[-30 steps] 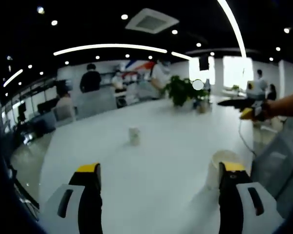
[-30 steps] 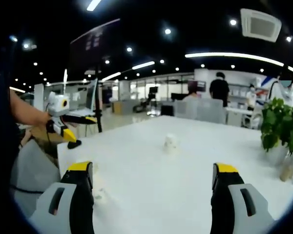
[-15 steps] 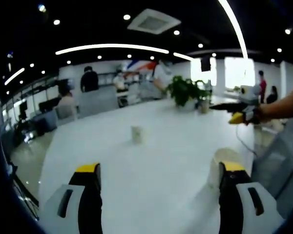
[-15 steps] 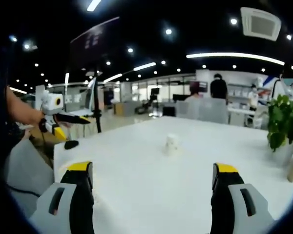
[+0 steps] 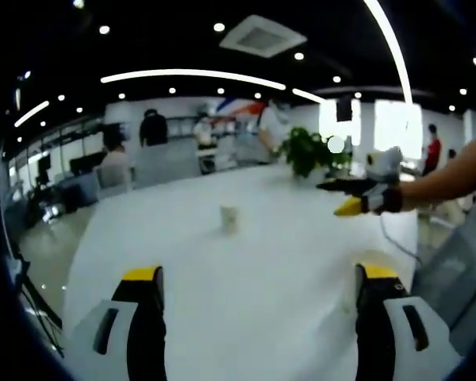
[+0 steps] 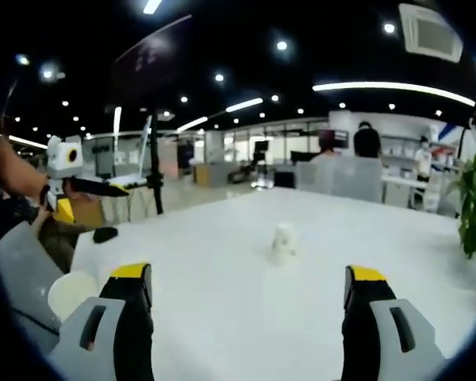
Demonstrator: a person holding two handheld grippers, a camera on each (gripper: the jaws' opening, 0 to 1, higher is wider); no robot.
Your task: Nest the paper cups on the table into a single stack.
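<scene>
White table (image 5: 246, 270); both tools (image 5: 254, 286) (image 6: 246, 286) apparently gaping, level.

White table (image 5: 246, 278), potted plant (image 5: 305, 151), people standing beyond, ceiling lights

We see a dark ceiling lit by bright strips (image 5: 192, 75) and spotlights, glare washing out the white table (image 6: 246, 270). Everything looks soft, and straight lines bow near the edges.
</scene>
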